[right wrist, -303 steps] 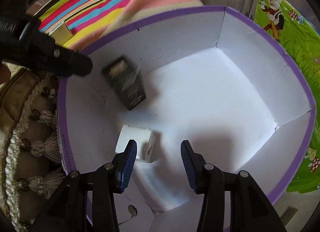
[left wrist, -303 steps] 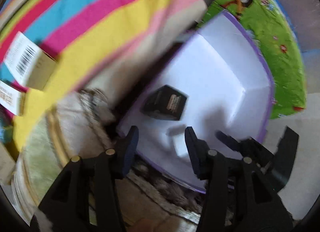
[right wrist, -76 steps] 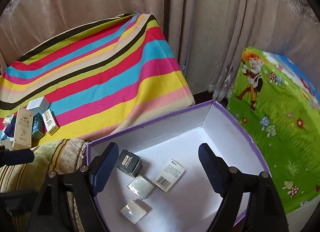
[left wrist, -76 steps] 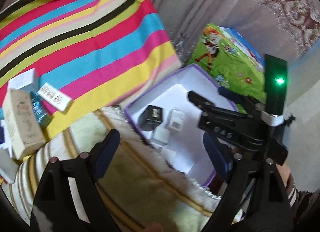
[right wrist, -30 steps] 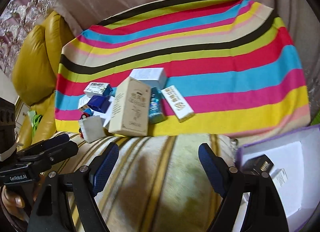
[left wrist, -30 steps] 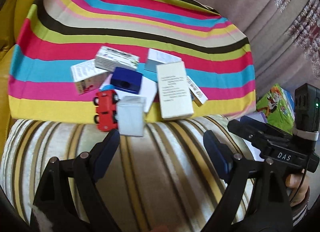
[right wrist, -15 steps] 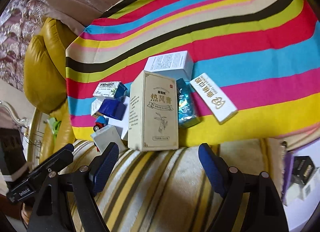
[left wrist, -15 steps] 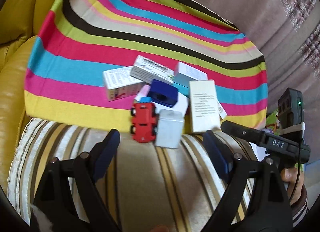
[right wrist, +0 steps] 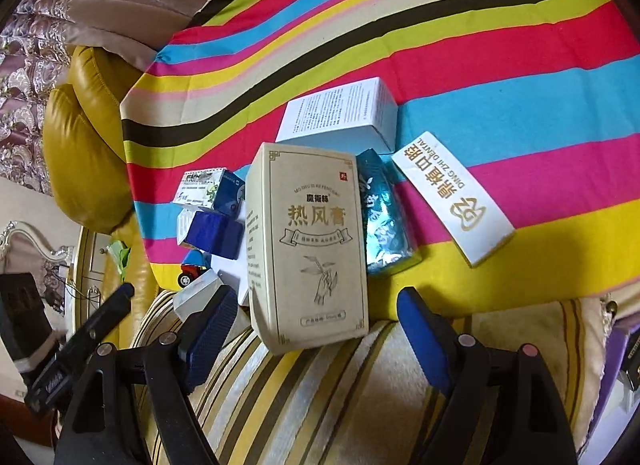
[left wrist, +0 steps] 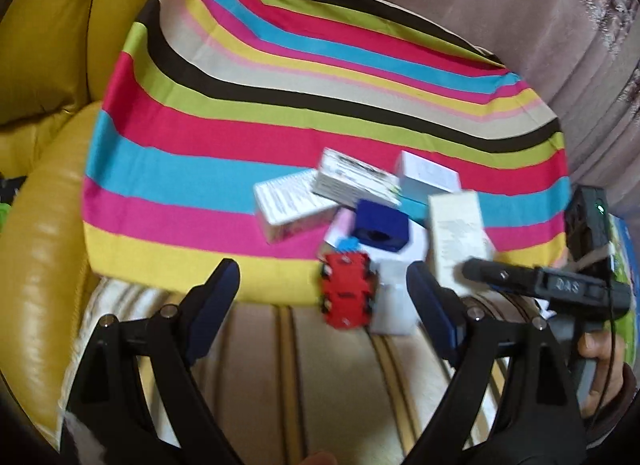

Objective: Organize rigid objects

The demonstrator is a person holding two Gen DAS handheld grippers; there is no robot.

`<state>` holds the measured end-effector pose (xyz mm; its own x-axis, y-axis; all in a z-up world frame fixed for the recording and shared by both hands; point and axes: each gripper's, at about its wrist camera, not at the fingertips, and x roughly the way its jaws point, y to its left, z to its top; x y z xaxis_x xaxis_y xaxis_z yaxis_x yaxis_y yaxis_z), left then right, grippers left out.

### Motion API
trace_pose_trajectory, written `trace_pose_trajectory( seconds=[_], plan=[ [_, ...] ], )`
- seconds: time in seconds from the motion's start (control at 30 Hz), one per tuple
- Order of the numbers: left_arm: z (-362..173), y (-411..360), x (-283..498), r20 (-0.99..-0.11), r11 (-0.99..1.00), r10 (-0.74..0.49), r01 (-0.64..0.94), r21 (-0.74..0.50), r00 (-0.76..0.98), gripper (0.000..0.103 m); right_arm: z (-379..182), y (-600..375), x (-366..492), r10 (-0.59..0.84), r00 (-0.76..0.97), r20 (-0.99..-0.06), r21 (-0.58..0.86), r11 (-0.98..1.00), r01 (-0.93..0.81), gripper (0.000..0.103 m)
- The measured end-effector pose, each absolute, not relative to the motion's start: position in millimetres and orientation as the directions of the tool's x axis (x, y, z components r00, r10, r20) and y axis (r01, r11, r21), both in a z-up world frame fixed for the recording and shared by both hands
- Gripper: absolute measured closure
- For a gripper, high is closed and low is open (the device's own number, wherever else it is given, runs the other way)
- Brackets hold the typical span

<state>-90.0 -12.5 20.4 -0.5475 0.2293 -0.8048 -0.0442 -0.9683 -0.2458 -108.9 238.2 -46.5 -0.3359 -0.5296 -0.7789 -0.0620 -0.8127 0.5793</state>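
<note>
Between my right tongs (right wrist: 312,329), spread wide and empty, stands the tall beige carton (right wrist: 310,241) at the striped cloth's (right wrist: 500,77) edge. It looks light, stiff, easily dented; I judge its long sides best. My left tongs (left wrist: 320,305), also apart, frame the red toy car (left wrist: 347,289).

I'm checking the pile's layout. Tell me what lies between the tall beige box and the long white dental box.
A shiny teal packet lies between the tall beige box and the long white dental box, close against the beige one. The right wrist view shows it.
</note>
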Motion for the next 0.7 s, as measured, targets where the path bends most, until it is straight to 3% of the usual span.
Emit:
trace_pose_trajectory(
  seconds=[0.3, 0.37, 0.47, 0.7],
  plan=[
    [21, -6, -127, -0.820, -0.982, 0.187, -0.068, -0.178, -0.542, 0.016, -52, 225, -119, -0.535, -0.304, -0.788, 0.569, -0.822, -0.028, 0.020],
    [20, 2, -136, -0.821, -0.981, 0.194, -0.087, -0.175, -0.537, 0.015, -53, 224, -119, -0.537, -0.301, -0.788, 0.567, -0.823, -0.018, 0.024],
    [17, 17, -146, -0.828, -0.982, 0.189, -0.103, -0.158, -0.527, 0.011, -54, 224, -118, -0.536, -0.300, -0.789, 0.566, -0.825, -0.015, 0.038],
    [8, 40, -162, -0.848, -0.988, 0.144, -0.120, -0.095, -0.510, 0.010, -51, 223, -115, -0.524, -0.321, -0.789, 0.550, -0.835, 0.012, 0.041]
  ],
)
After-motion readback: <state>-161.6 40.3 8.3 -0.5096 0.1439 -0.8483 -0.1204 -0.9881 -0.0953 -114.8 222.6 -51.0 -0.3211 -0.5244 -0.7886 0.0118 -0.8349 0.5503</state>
